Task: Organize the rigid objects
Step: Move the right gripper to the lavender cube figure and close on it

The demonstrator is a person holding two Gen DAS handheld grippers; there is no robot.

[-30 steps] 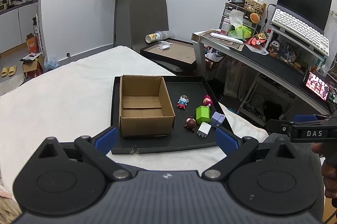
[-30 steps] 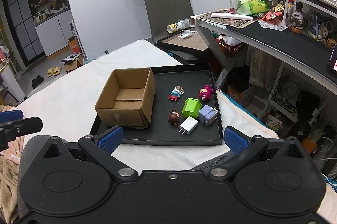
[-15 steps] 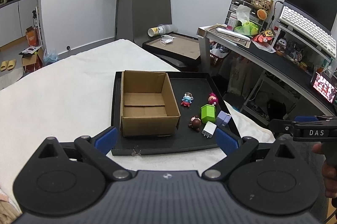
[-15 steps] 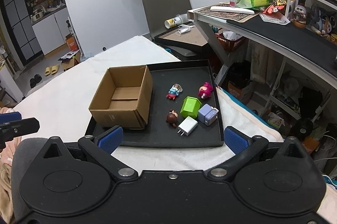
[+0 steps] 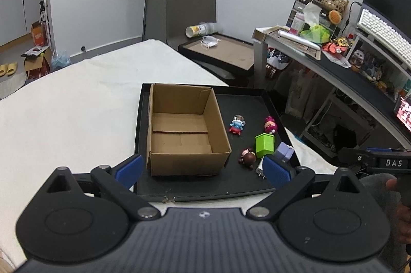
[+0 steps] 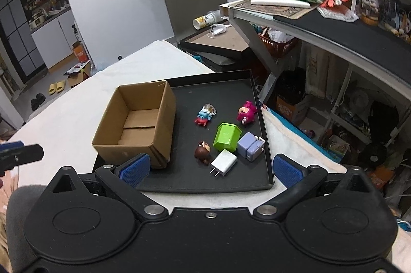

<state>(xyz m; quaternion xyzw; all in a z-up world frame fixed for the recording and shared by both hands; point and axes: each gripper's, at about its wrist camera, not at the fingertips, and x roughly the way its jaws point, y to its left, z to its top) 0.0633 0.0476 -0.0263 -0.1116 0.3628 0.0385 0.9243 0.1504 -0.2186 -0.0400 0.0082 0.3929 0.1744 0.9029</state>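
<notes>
An open, empty cardboard box (image 6: 136, 126) (image 5: 185, 134) stands on the left of a black tray (image 6: 231, 85) (image 5: 205, 190). To its right lie a green block (image 6: 226, 135) (image 5: 264, 144), a purple block (image 6: 250, 146), a white charger plug (image 6: 223, 162), a brown figurine (image 6: 203, 152) (image 5: 248, 158), a blue-red figurine (image 6: 204, 115) (image 5: 236, 124) and a pink figurine (image 6: 246, 115) (image 5: 269, 125). My left gripper (image 5: 203, 169) is open and empty before the box. My right gripper (image 6: 209, 167) is open and empty before the plug.
The tray lies on a white padded surface (image 5: 77, 106). A cluttered desk (image 6: 334, 24) stands to the right, with a second tray (image 6: 223, 39) and a grey chair (image 5: 190, 0) behind. The other gripper shows at the edge of each view.
Both grippers have moved forward and closer to the tray; the box and small objects look larger. Nothing on the tray has moved.
</notes>
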